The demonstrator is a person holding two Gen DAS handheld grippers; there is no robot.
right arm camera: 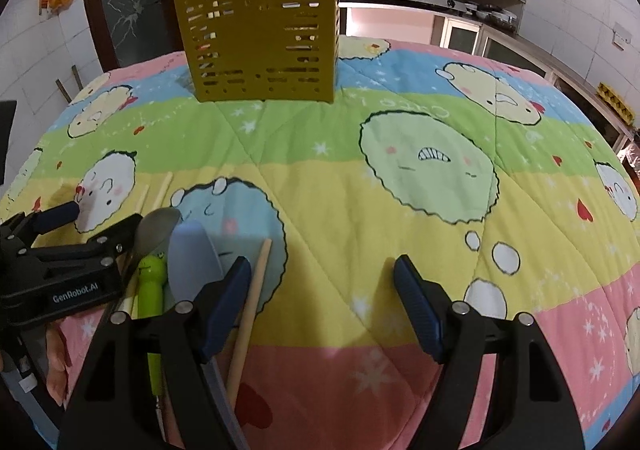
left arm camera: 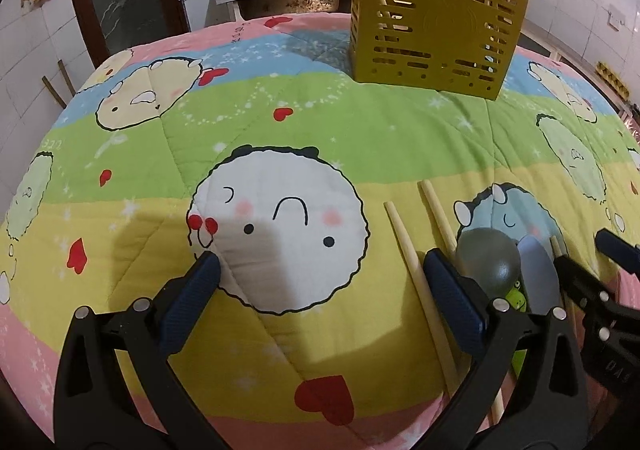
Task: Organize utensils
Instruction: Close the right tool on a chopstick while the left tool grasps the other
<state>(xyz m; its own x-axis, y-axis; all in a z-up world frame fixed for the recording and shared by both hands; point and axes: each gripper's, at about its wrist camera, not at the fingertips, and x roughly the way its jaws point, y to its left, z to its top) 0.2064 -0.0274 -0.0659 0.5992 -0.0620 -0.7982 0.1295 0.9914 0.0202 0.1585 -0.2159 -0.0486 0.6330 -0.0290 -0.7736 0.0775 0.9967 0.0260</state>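
Toward the far edge of the cartoon-print quilted cloth (right arm camera: 400, 209) stands one olive-yellow slotted plastic utensil holder (right arm camera: 260, 37). Near the front edge, between your two tools, lie three pale wooden chopsticks (left arm camera: 408, 262), one grey metal spoon with a green handle (right arm camera: 154, 234) and one pale blue plastic spoon (right arm camera: 192, 262). Your left gripper (left arm camera: 320, 270) and right gripper (right arm camera: 322, 274) both stand spread wide, pinching nothing.

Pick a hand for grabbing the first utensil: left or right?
Right, marginally. Both grippers are open and empty. The right gripper has a chopstick just inside its left finger, and the blue spoon beside it. The left gripper straddles bare quilt.
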